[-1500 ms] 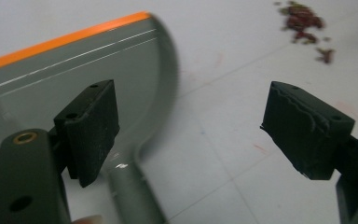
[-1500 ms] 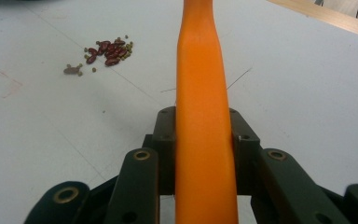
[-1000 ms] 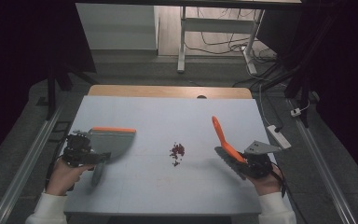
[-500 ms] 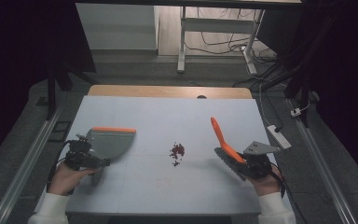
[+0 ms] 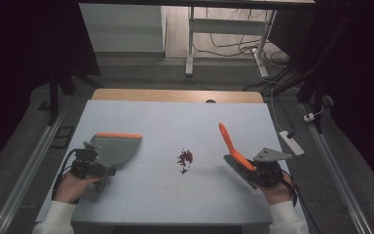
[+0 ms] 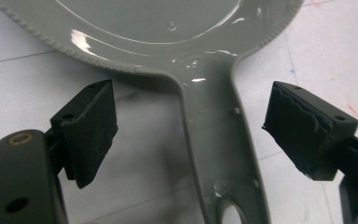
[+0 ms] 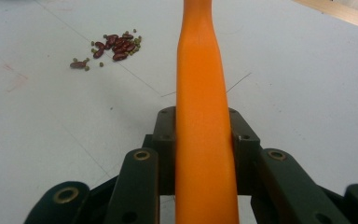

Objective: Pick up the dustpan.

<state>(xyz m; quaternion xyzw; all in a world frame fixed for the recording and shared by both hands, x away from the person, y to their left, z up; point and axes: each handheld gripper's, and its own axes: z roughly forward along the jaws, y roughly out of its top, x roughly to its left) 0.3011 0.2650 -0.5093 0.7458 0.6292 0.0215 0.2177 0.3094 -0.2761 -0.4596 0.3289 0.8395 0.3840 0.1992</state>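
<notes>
The high view looks forward and down from above the person's side, far enough off to take in the whole table [image 5: 175,122]. The left gripper view sits close over the dustpan [image 6: 214,140], facing nearly straight down, it seems. The right gripper view looks low along the brush [image 7: 200,116] across the tabletop. It shares the beans [image 7: 114,46] with the high view [image 5: 184,158].

The left gripper [image 5: 93,168] sits at the handle end of the grey dustpan [image 5: 114,147], apparently not yet gripping it. The right gripper [image 5: 258,171] clamps the orange brush [image 5: 231,144], which slants up and away. A beans pile [image 5: 185,158] lies between dustpan and brush.
</notes>
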